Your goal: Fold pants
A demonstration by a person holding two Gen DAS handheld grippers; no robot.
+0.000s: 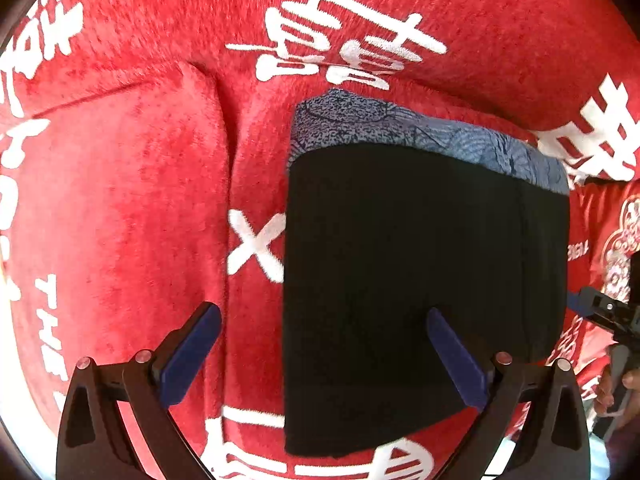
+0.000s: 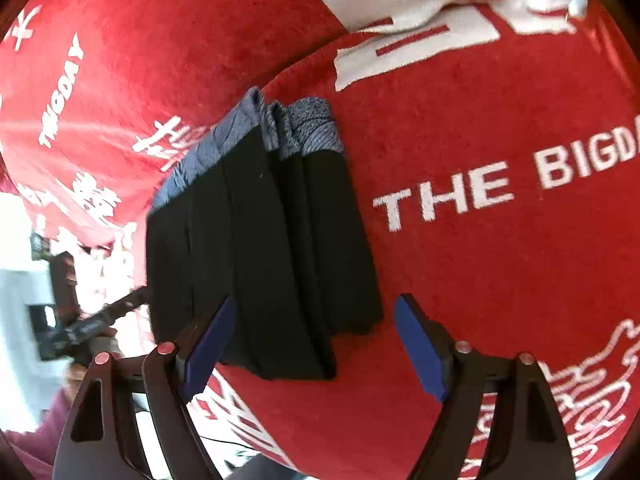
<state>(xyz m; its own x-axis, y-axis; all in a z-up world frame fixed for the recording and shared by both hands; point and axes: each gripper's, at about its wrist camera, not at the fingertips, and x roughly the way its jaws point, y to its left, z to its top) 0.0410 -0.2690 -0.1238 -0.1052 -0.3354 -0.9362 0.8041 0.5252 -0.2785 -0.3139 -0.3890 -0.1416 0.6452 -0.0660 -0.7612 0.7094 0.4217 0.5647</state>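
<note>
Both tools, left point(image 1: 324, 346) and right point(image 2: 314, 338), tilt downward, released, over folded pants point(image 1: 420, 280).

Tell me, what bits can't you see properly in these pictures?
- Underside of the folded black pants, both views: hidden against the red blanket.
- Number of folded layers, left wrist view: top layer covers them.
- White blanket lettering, right wrist view: cut off at edges.
- Room at left, right wrist view: blurred.

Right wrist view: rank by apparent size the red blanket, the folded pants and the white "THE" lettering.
1. red blanket
2. folded pants
3. "THE" lettering
</note>
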